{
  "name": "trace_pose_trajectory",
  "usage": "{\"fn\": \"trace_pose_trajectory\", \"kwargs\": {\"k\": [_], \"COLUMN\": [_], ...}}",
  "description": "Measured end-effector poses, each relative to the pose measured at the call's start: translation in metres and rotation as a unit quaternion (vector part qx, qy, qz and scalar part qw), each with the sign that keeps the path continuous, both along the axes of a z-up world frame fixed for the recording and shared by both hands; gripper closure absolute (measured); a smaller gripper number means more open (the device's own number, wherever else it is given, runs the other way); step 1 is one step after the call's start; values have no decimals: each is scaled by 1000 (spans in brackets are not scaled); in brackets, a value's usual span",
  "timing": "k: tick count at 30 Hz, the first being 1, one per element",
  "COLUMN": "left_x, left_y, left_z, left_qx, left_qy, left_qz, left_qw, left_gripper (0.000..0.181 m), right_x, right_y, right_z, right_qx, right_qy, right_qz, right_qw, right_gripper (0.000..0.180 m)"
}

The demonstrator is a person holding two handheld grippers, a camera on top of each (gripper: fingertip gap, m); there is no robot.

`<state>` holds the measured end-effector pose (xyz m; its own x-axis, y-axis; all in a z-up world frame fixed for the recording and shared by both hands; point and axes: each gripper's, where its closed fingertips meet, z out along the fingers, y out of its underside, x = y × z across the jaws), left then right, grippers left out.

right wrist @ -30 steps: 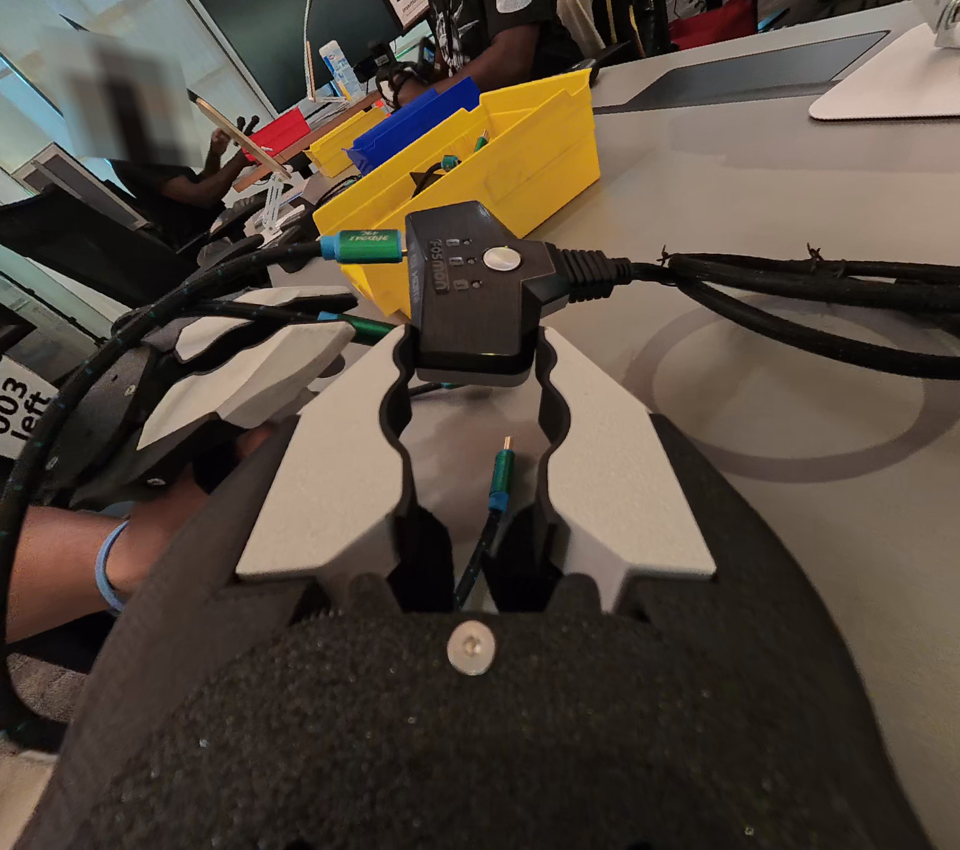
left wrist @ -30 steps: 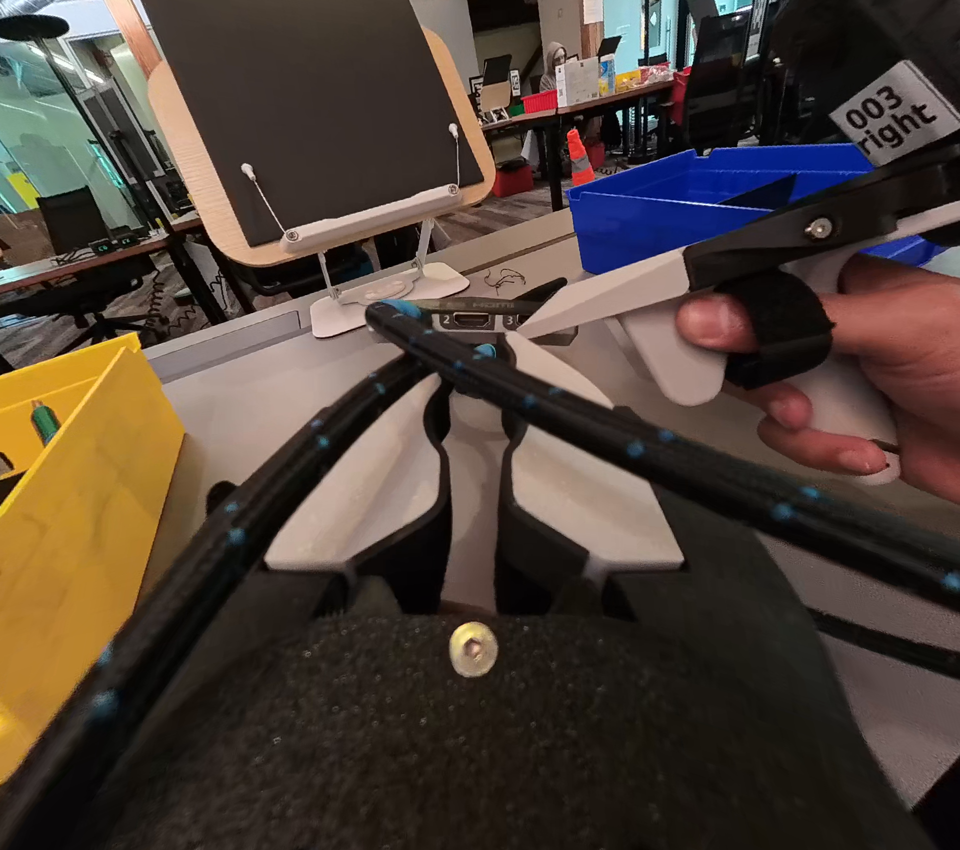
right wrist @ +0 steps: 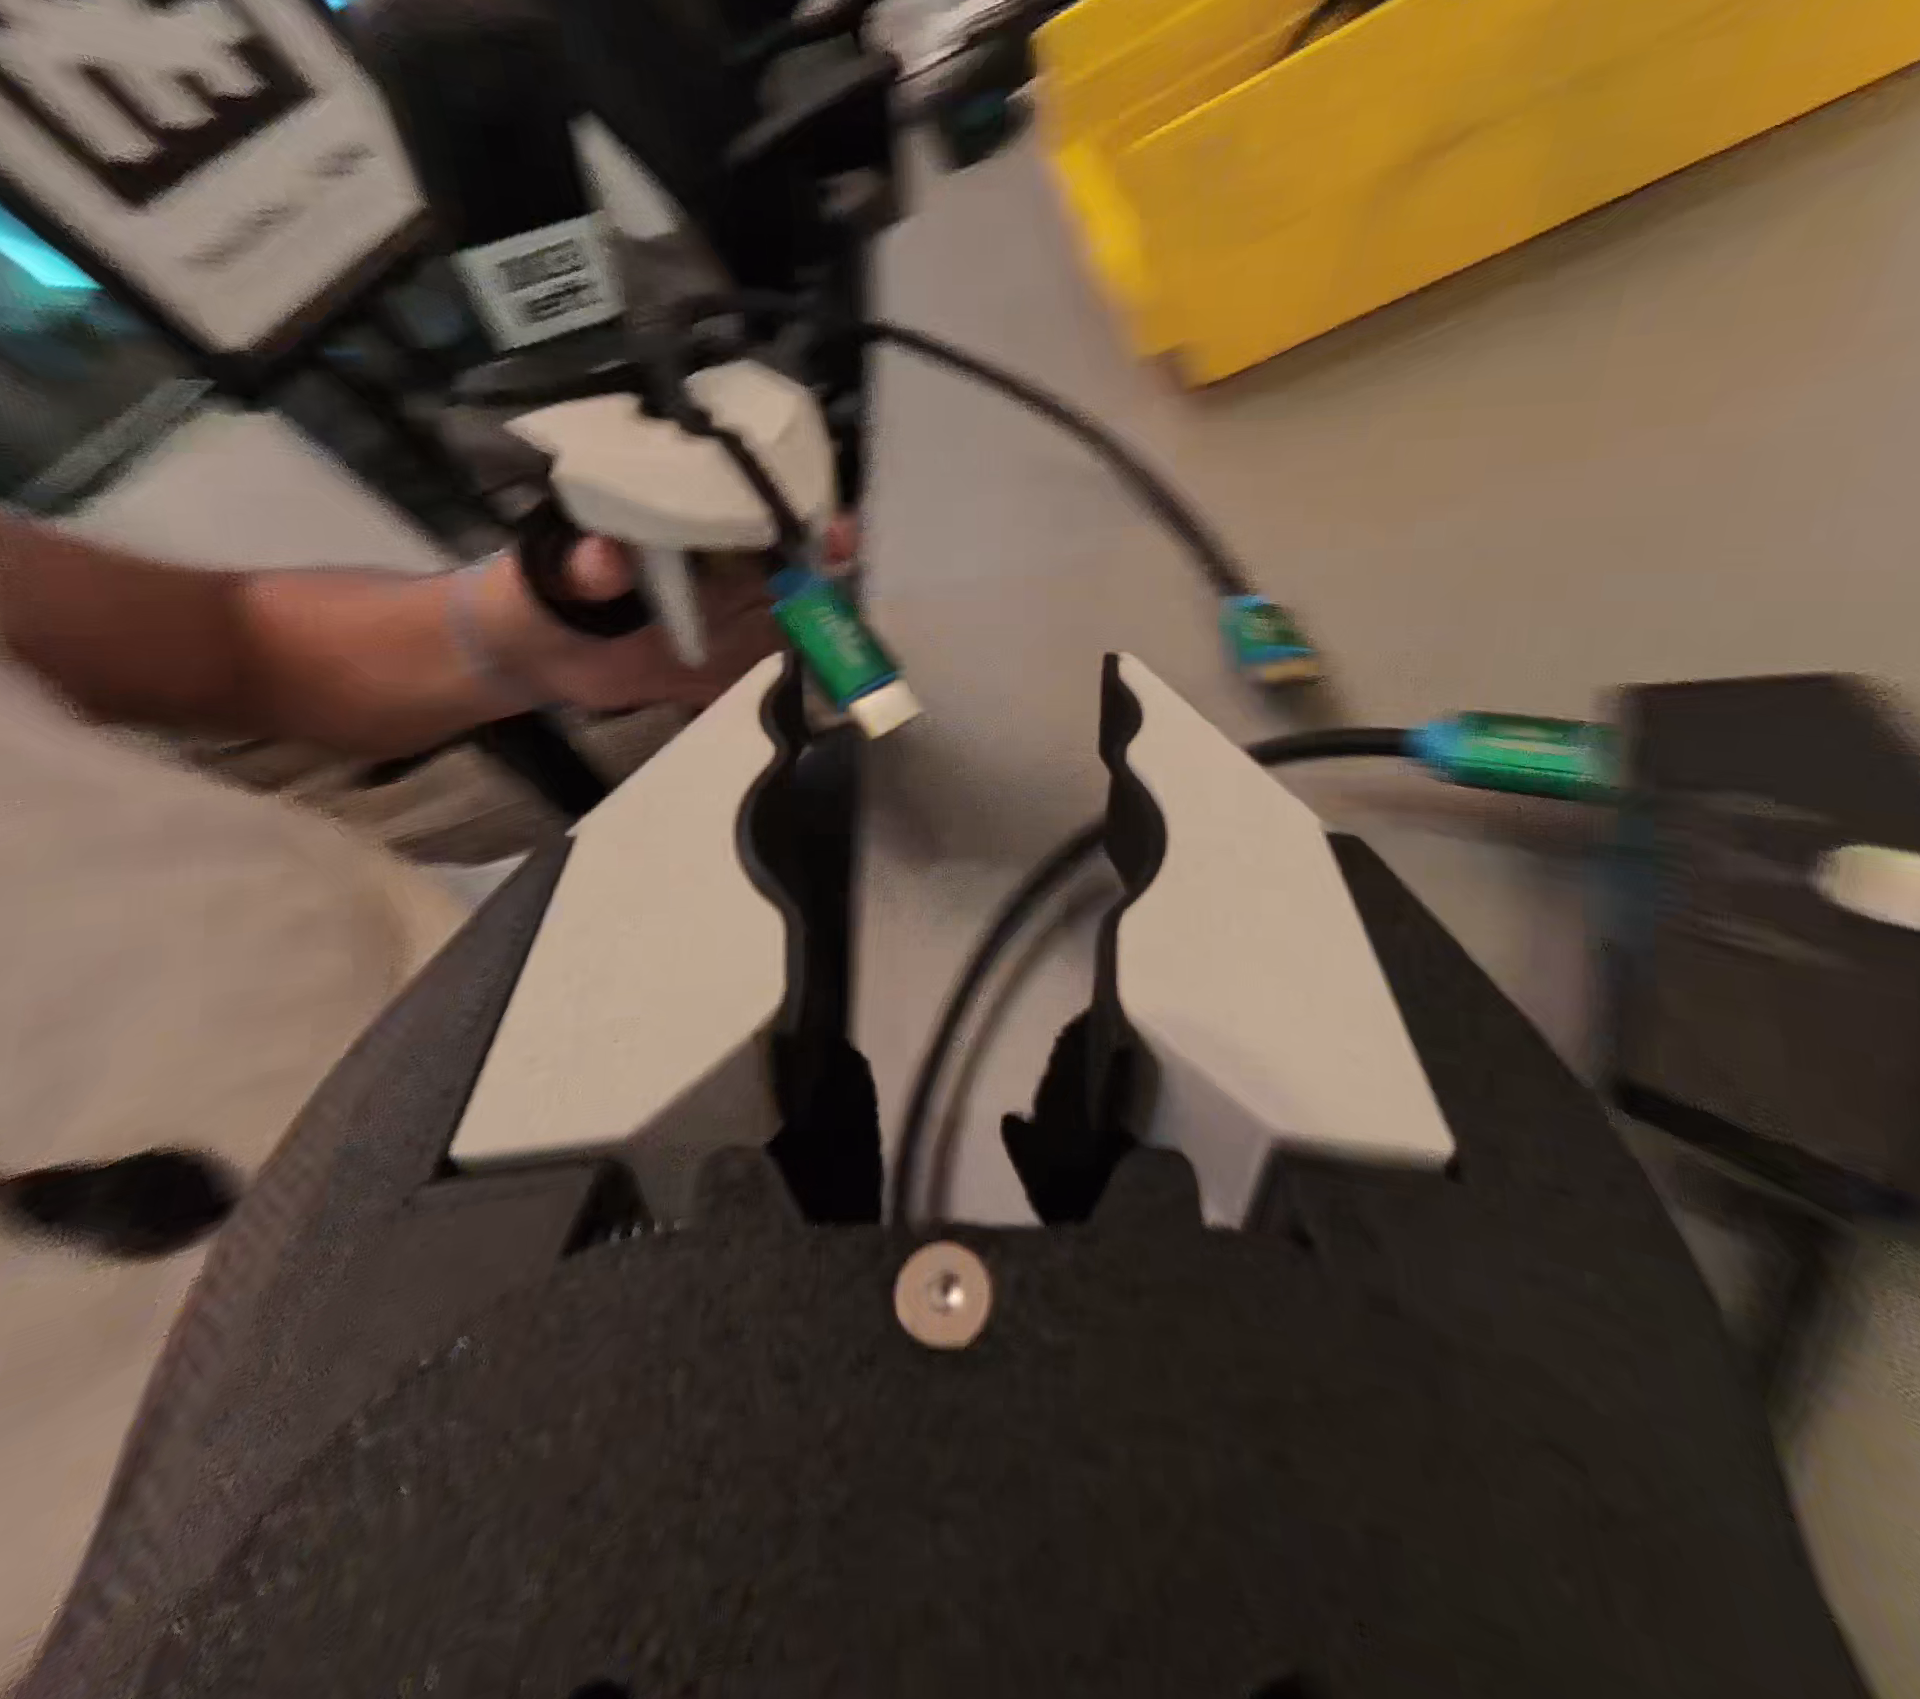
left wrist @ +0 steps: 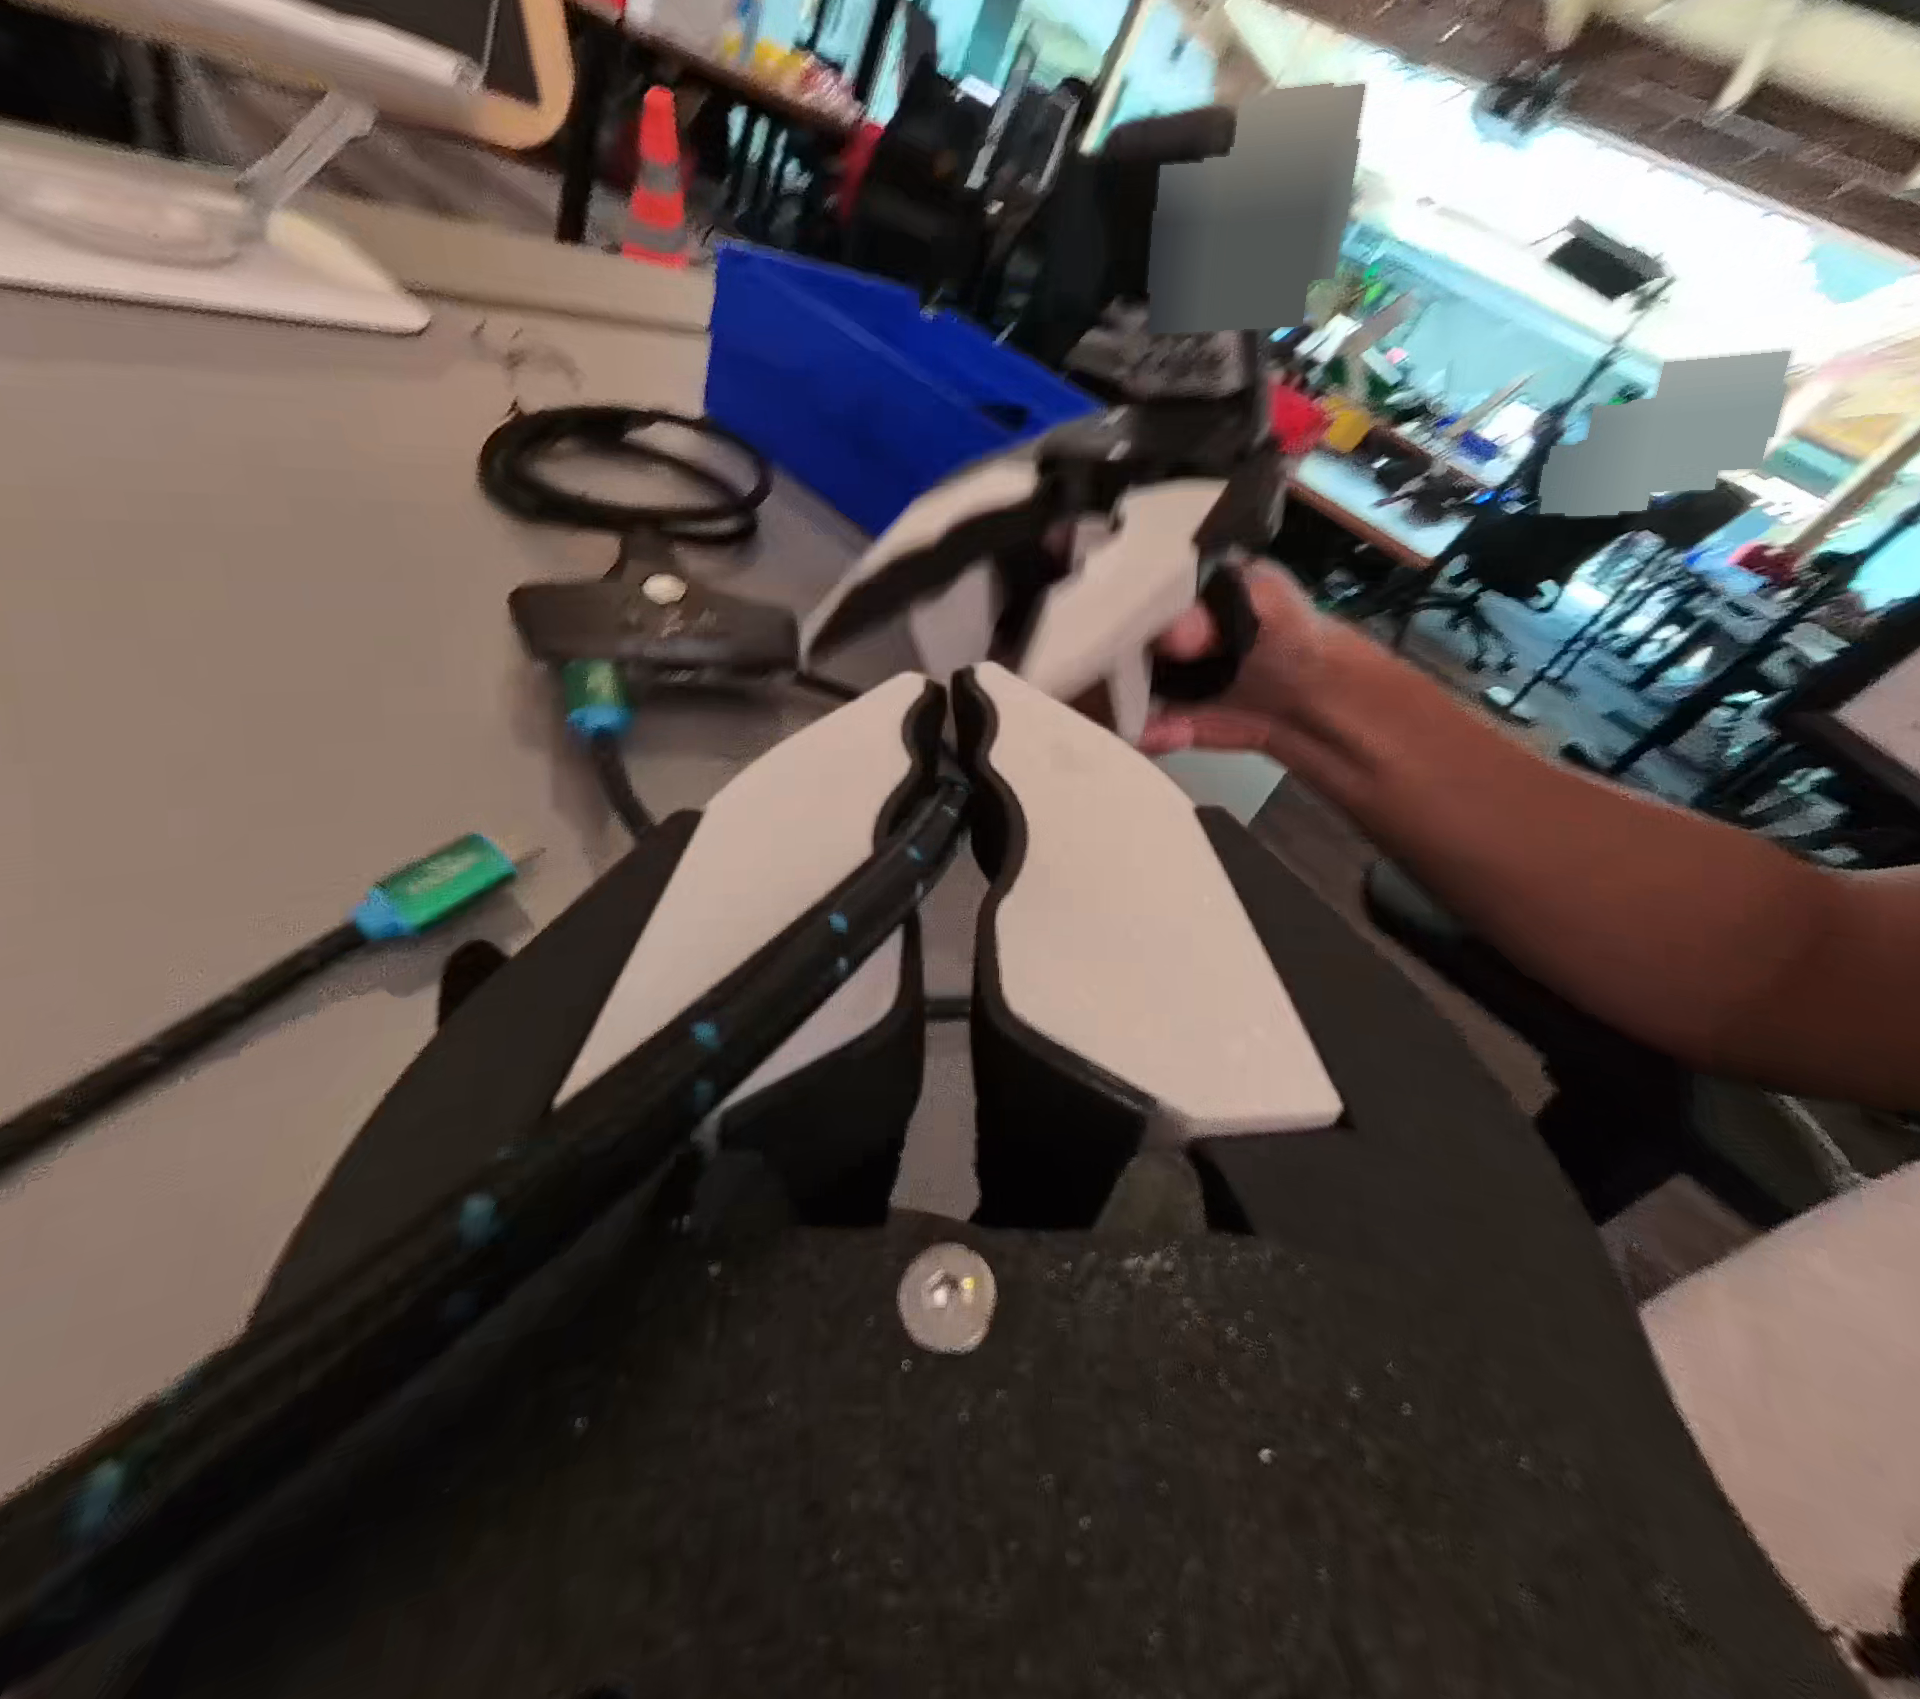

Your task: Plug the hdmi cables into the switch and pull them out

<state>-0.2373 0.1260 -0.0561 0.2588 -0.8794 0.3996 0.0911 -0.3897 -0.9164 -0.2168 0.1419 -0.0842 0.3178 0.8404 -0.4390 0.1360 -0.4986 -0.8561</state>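
Note:
My left gripper [left wrist: 951, 685] is shut on a black braided HDMI cable [left wrist: 831, 922] that runs through its jaws from the lower left. In the right wrist view this gripper [right wrist: 717, 454] holds the cable with its green plug [right wrist: 842, 650] hanging free below. The black switch [left wrist: 655, 619] lies on the table with one green plug [left wrist: 594, 693] in it; it also shows in the right wrist view [right wrist: 1766, 901]. My right gripper [right wrist: 948, 683] is open and empty, left of the switch. Another loose green plug [left wrist: 442, 882] lies on the table.
A blue bin [left wrist: 852, 382] stands behind the switch, with a coil of black cable [left wrist: 623, 475] beside it. A yellow bin [right wrist: 1507, 122] holding cables stands at the far side. A white stand base [left wrist: 208, 267] sits at the back left. The frames are motion-blurred. To reach the black switch [left wrist: 655, 619] in a straight line is about 11 cm for my right fingers, about 20 cm for my left. Look for it in the right wrist view [right wrist: 1728, 844] too.
My right gripper has let go of the switch, opened and drawn back; the switch now lies on the table. My left gripper has swung away with its cable, the plug hanging free.

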Motion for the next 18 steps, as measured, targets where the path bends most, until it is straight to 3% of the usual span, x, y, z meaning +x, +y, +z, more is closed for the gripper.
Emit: {"fn": "trace_pose_trajectory", "kwargs": {"k": [2, 5, 7, 14, 18], "left_x": [-1, -3, -4, 1, -2], "left_y": [-4, -7, -10, -17, -16], "left_z": [8, 10, 10, -21, -26], "left_qx": [-6, -21, -20, -21, -28], "left_qy": [-31, -52, -51, 52, 66], "left_qz": [-22, -33, -37, -85, -89], "left_qw": [999, 998, 998, 995, 993], "left_gripper": [179, 179, 178, 168, 167], "right_x": [-25, -42, -45, -31, -14], "right_y": [-21, -37, -39, -39, -42], "right_z": [-4, 9, 5, -9, -9], "right_qx": [-31, -61, -58, 11, 4], "right_qy": [43, 116, 104, 9, -4], "right_qz": [66, 120, 127, 130, 139], "right_qw": [996, 984, 985, 991, 990], "right_gripper": [124, 139, 157, 159, 160]}}
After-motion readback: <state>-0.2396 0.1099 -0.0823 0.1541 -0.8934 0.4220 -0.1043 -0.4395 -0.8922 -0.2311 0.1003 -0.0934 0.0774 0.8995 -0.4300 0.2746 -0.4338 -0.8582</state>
